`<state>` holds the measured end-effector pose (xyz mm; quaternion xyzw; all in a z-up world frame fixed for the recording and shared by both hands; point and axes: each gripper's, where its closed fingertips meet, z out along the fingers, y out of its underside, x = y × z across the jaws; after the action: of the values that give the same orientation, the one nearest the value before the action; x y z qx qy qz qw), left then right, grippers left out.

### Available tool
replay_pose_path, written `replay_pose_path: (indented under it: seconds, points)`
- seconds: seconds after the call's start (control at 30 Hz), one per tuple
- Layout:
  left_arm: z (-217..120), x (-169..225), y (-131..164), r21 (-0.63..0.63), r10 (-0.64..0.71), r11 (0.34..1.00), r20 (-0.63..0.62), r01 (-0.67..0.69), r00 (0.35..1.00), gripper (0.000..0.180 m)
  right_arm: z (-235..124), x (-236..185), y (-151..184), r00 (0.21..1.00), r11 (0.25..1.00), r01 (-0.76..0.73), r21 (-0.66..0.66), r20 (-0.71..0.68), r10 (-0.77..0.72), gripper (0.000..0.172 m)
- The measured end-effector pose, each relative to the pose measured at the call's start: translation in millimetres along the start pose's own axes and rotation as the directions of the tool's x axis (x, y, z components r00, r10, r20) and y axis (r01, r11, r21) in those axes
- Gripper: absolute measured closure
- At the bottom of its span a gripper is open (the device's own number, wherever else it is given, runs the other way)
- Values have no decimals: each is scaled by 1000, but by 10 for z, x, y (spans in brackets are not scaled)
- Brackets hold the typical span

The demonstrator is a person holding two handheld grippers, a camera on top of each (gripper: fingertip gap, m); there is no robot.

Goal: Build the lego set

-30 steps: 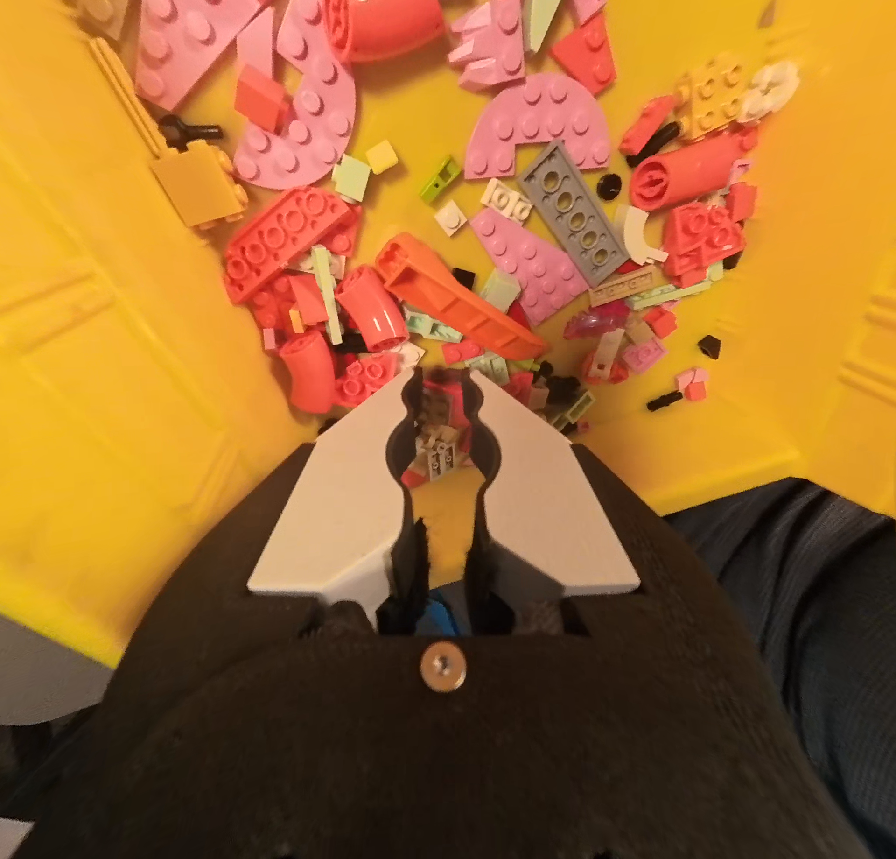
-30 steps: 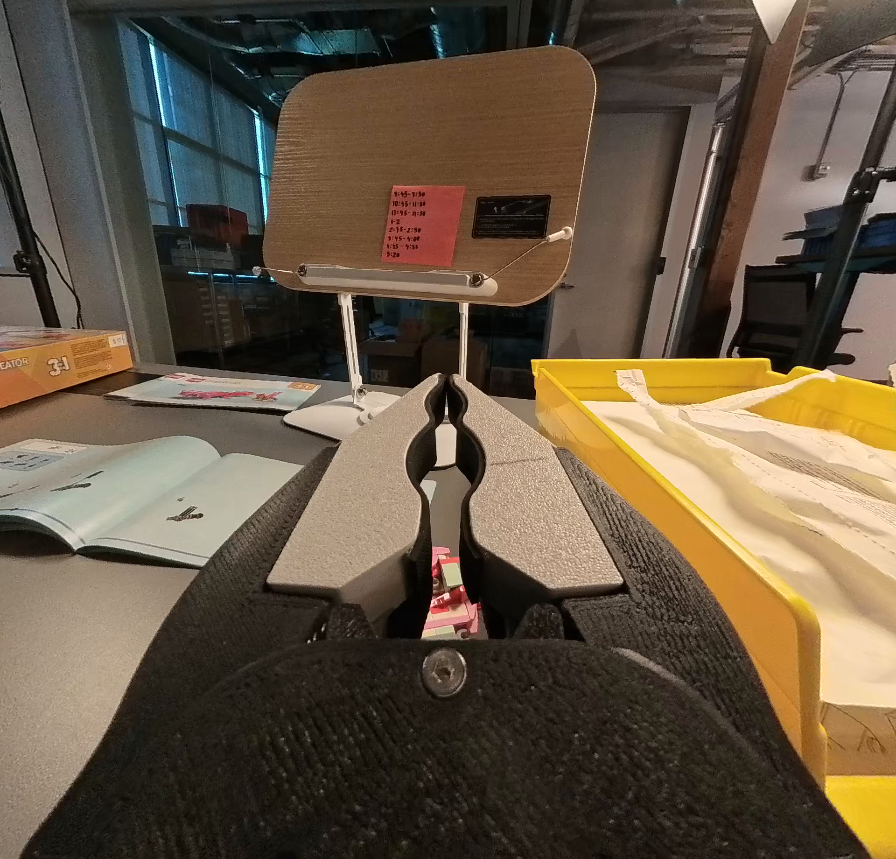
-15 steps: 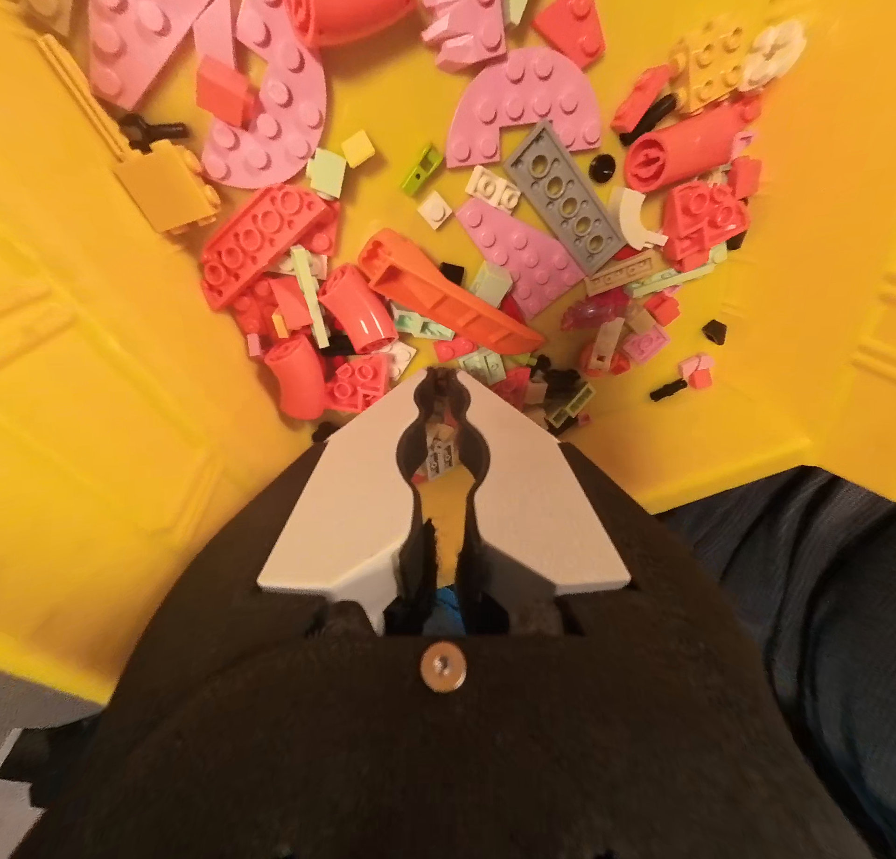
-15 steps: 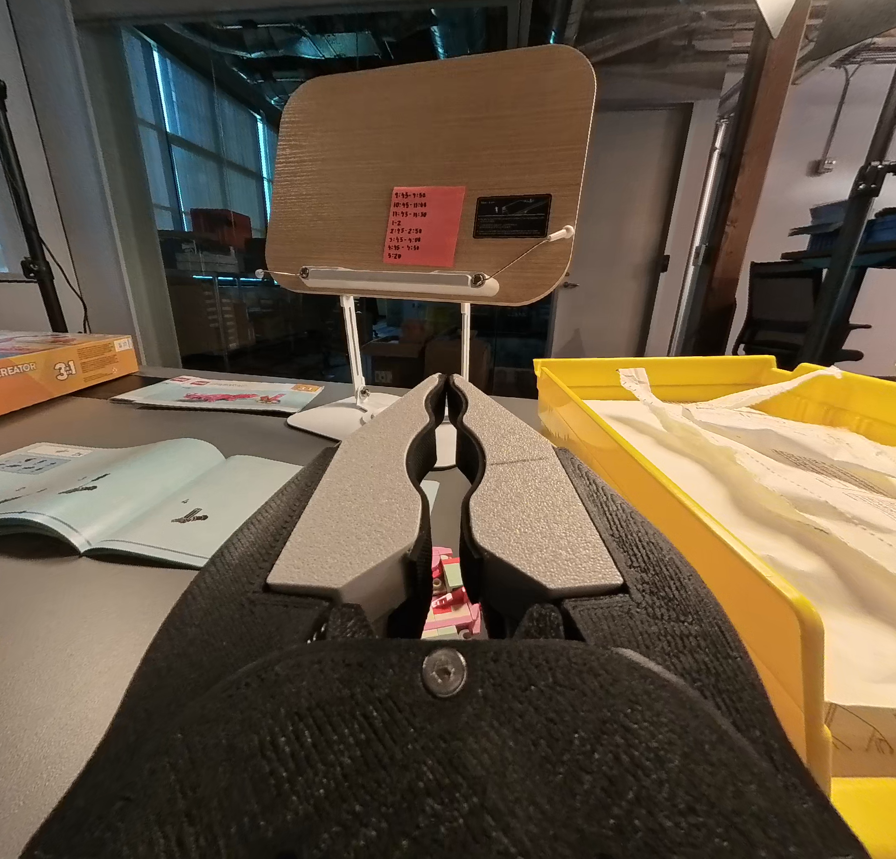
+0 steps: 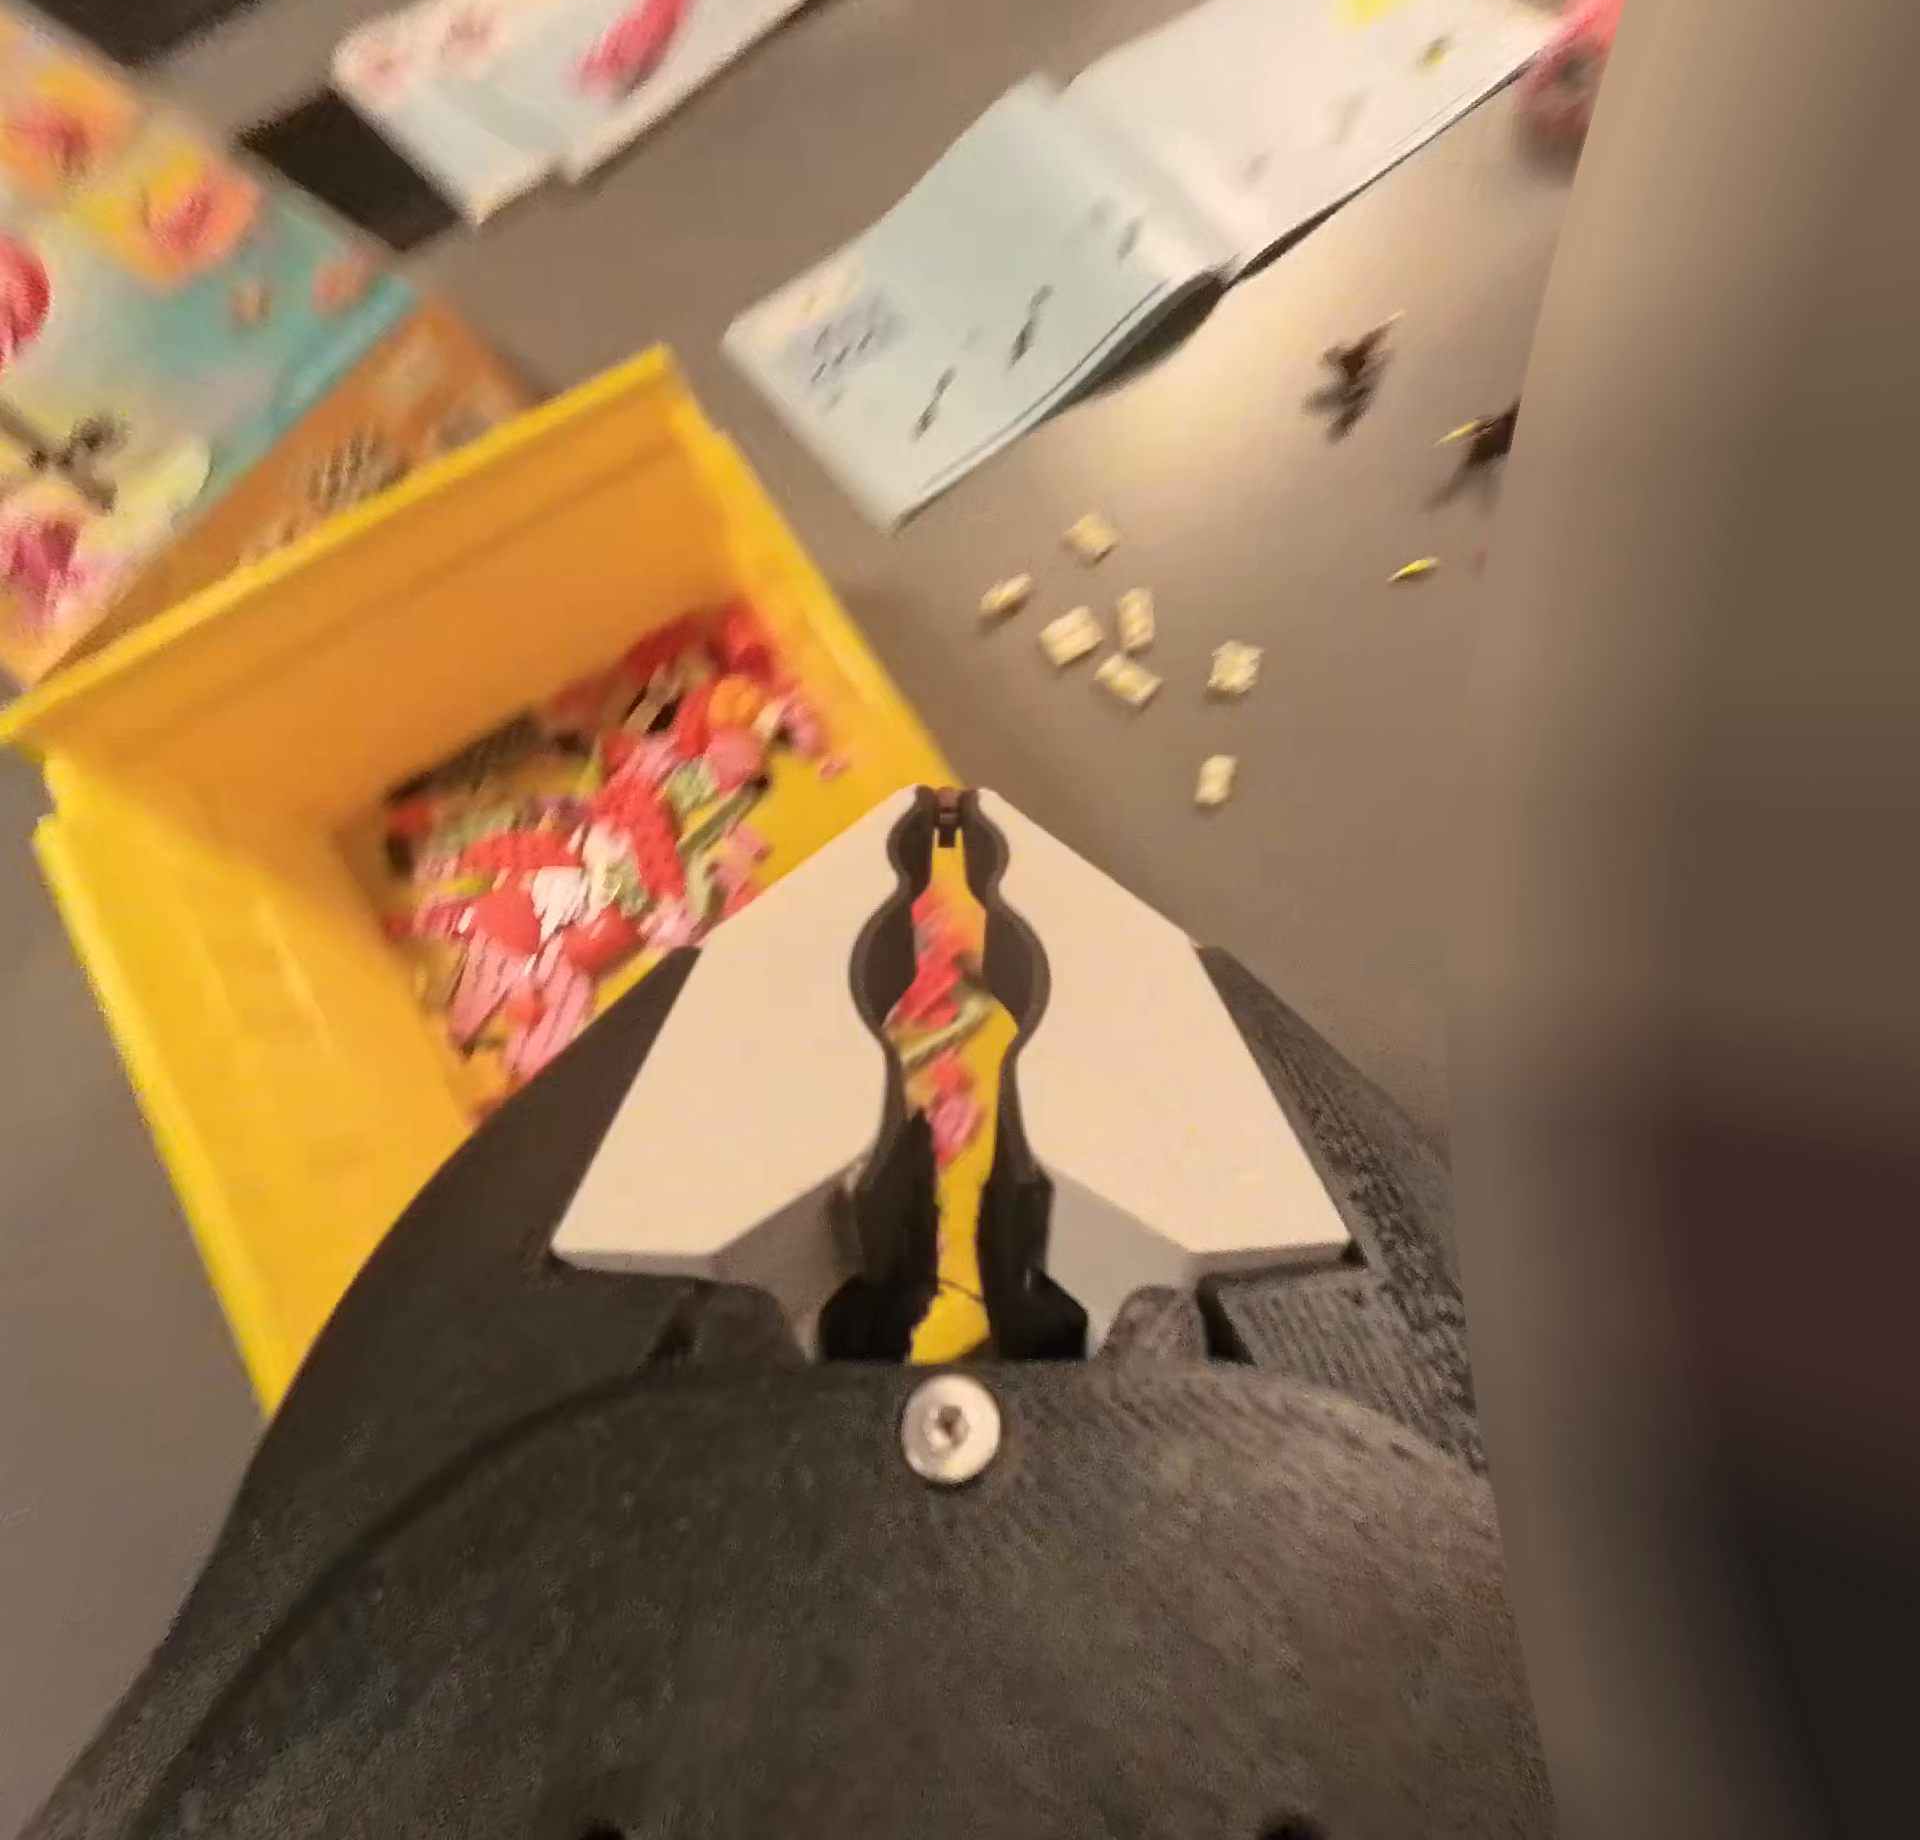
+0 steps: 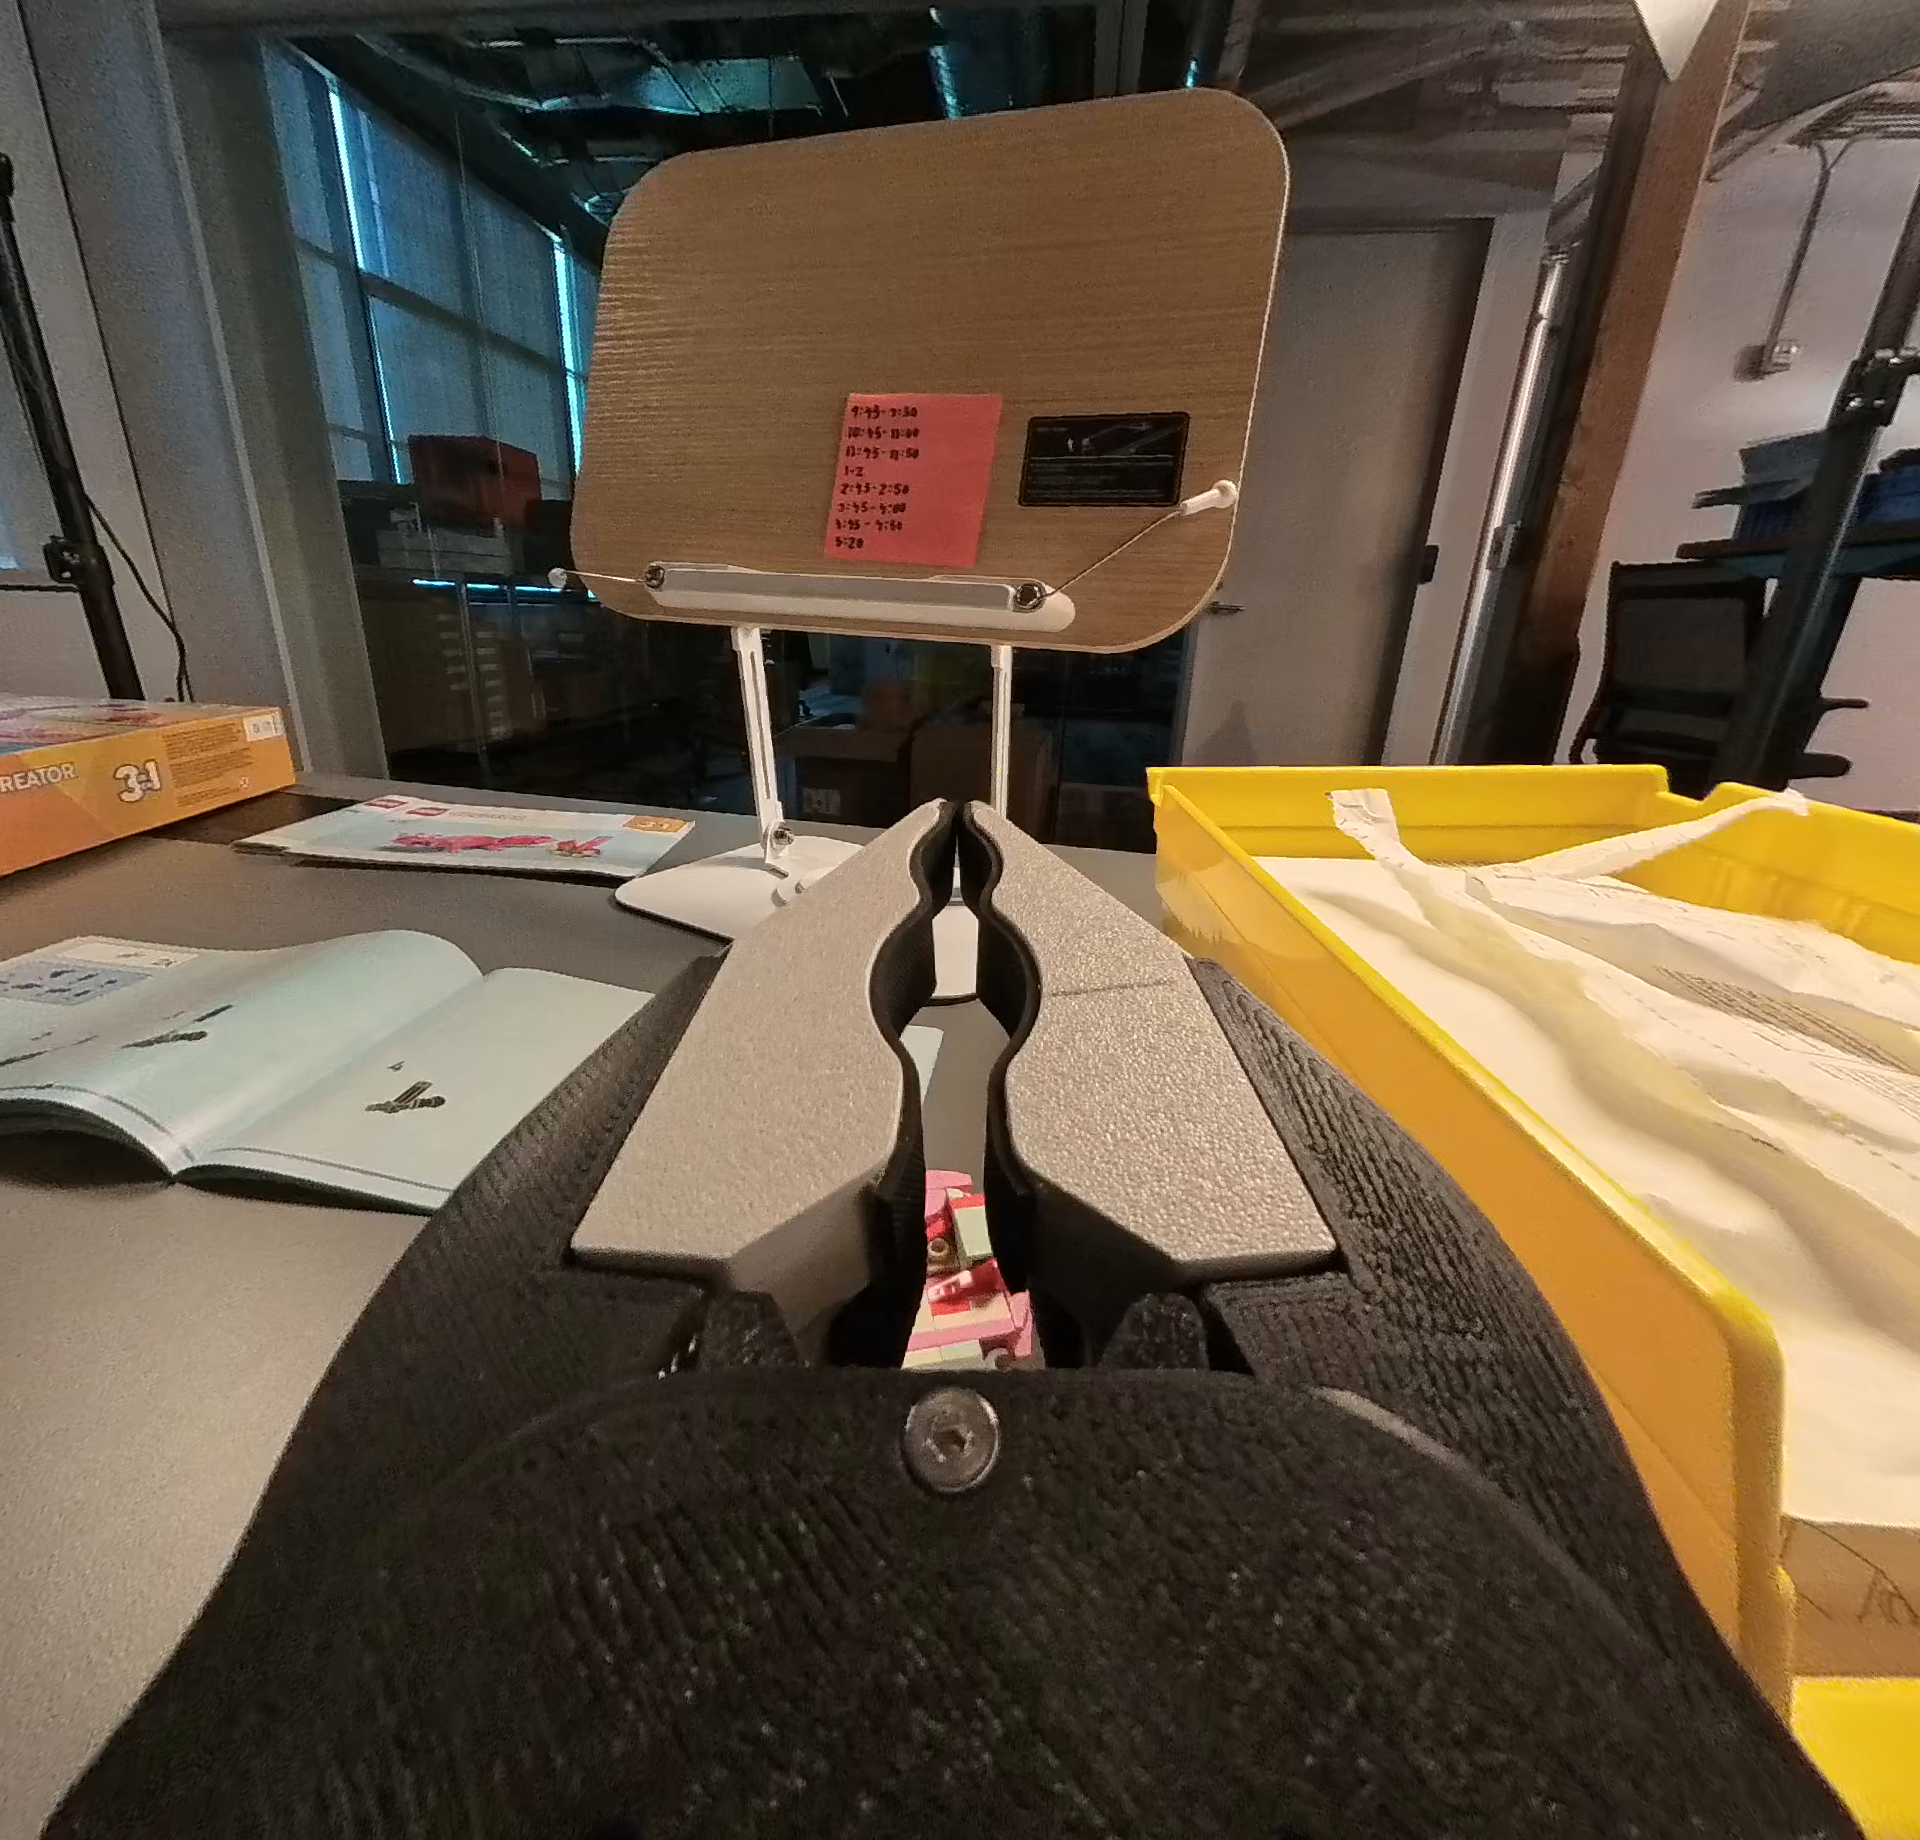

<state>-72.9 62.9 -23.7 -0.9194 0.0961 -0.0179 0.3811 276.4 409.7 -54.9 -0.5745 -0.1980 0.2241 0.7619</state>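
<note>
My left gripper [image 5: 945,803] is shut on a tiny dark brown brick piece [image 5: 947,826] pinched at its very tips. It hangs above the right rim of a yellow bin [image 5: 312,647] that holds a pile of red, pink and orange bricks [image 5: 582,855]. The view is motion-blurred. My right gripper [image 6: 956,819] is shut, with nothing showing between its tips, low over the grey table. A small pink and red brick build [image 6: 961,1281] shows below it, through the gap at the base of its fingers.
Several small tan pieces [image 5: 1101,637] lie on the table right of the bin. An open booklet [image 5: 1091,263] [image 6: 260,1052], a set box [image 6: 125,772], a wooden book stand [image 6: 935,356] and a yellow tray of white paper bags [image 6: 1455,1063] stand around. A blurred grey shape [image 5: 1714,855] fills the left view's right edge. The gap from one gripper's tips to the other's is roughly 50 cm.
My left gripper shut on a small piece down in the brick pile, then rose out of the bin and swung right over its rim. The right gripper has not moved.
</note>
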Motion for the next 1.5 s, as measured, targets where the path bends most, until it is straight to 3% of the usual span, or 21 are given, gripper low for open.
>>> replay_pose_path:
  seconds: [0.17,0.27,0.33,0.5,0.7,1.03,1.37,1.5]
  points:
    - [266,1069,-396,143,145,983,-231,-114,962,177,12,-54,9,999,1000,30,-8,18,-30,172]
    - [765,1692,-213,89,220,975,-386,-201,896,177,19,-102,15,998,998,61,-12,33,-60,172]
    - [1126,1809,-45,49,252,966,-378,-252,891,177,30,-141,25,996,996,82,-18,47,-81,172]
    - [1646,1694,-62,91,196,980,-326,-176,925,177,56,-244,55,987,989,144,-30,82,-141,172]
    - [1987,1519,-5,74,212,977,-223,-201,951,177,75,-304,74,979,983,180,-35,104,-175,172]
    - [2005,1531,143,50,204,979,-242,-197,949,159,76,-295,68,981,985,171,-31,102,-167,172]
    - [1998,1592,150,82,279,960,-255,-267,926,178,68,-424,48,972,984,174,-36,165,-166,172]
    - [2001,1582,143,96,304,953,-268,-289,914,178,32,-527,-50,965,986,169,-4,207,-164,169]
